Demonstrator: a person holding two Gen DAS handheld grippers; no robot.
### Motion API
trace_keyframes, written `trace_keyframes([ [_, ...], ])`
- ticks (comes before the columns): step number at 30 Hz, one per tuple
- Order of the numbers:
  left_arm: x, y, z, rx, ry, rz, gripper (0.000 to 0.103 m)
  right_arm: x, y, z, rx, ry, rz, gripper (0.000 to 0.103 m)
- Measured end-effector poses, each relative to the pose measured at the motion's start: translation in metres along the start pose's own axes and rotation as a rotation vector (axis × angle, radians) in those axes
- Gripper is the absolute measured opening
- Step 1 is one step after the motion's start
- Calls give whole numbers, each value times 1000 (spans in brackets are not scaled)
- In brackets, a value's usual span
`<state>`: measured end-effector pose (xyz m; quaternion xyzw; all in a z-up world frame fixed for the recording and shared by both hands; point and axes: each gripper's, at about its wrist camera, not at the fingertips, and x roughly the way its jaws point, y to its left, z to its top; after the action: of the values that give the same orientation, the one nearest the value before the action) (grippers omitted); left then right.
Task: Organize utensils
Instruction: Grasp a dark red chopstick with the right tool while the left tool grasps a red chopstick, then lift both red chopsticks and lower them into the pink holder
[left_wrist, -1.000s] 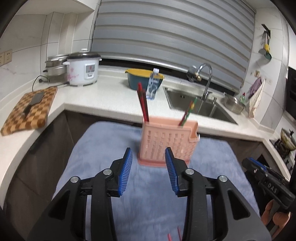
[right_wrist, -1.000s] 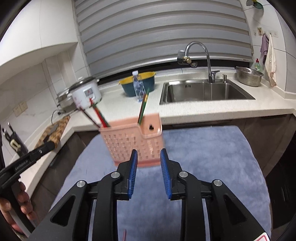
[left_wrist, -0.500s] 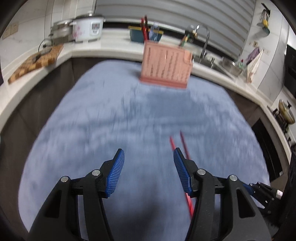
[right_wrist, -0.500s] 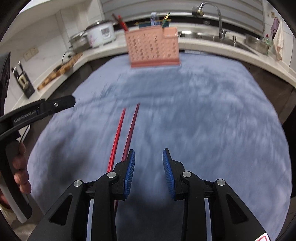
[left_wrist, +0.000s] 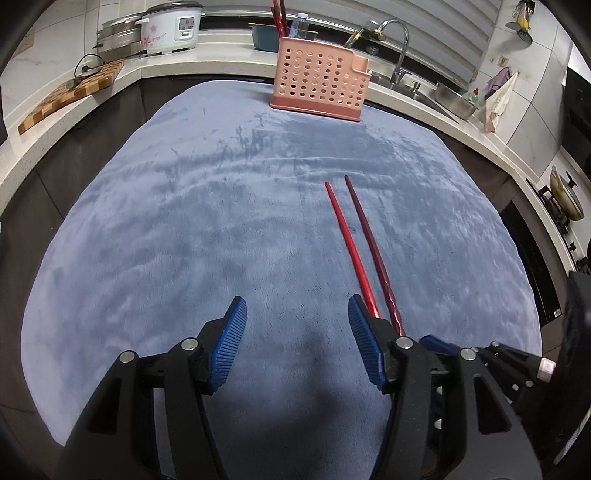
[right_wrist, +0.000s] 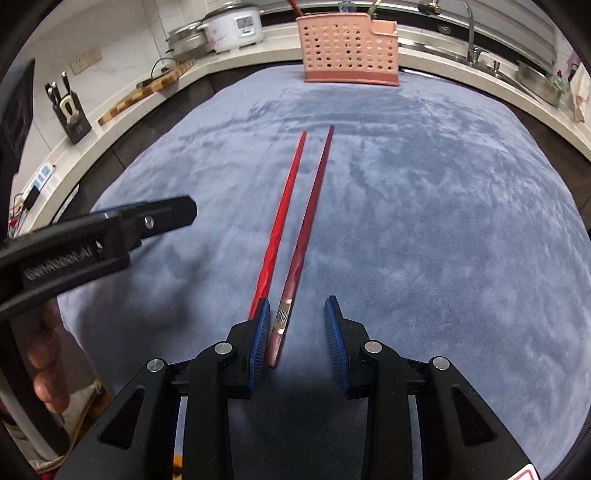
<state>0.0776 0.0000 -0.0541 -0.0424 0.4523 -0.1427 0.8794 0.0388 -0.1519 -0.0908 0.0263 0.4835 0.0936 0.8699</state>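
Note:
Two chopsticks lie side by side on the blue cloth: a bright red one (right_wrist: 282, 210) (left_wrist: 349, 240) and a dark red one (right_wrist: 308, 221) (left_wrist: 371, 243). A pink perforated utensil basket (right_wrist: 349, 51) (left_wrist: 319, 86) stands at the cloth's far edge with chopsticks standing in it. My right gripper (right_wrist: 297, 325) is open and low over the near ends of the pair; the dark red one's end lies between its jaws, beside the left pad. My left gripper (left_wrist: 295, 332) is open and empty, left of the chopsticks; it shows in the right wrist view (right_wrist: 147, 219).
The blue cloth (left_wrist: 184, 221) covers the table. Behind it runs a white counter with a rice cooker (left_wrist: 171, 27), a wooden cutting board (left_wrist: 70, 94), a sink and faucet (left_wrist: 397, 51) and a knife block (right_wrist: 70, 110).
Both grippers have pulled back from the basket and dropped low over the near part of the cloth. The right gripper has opened wider, around the dark red chopstick's end.

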Motion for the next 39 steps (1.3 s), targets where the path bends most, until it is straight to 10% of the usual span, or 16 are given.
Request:
trace_keyframes([
  [7, -3, -11, -4, 37, 3, -28, 58, 0, -12, -7, 40, 9, -7, 7],
  [22, 24, -72, -31, 286, 175, -132, 63, -37, -79, -6, 235, -77, -77, 7],
  [28, 34, -74, -40, 311, 197, -84, 47, -38, -80, -5, 240, -86, -82, 7],
  [33, 30, -64, -40, 288, 177, -79, 14, -38, -76, -4, 234, -88, -80, 7],
  [39, 16, -53, -29, 254, 107, -65, 8, -45, -74, 1, 219, -106, -91, 7],
])
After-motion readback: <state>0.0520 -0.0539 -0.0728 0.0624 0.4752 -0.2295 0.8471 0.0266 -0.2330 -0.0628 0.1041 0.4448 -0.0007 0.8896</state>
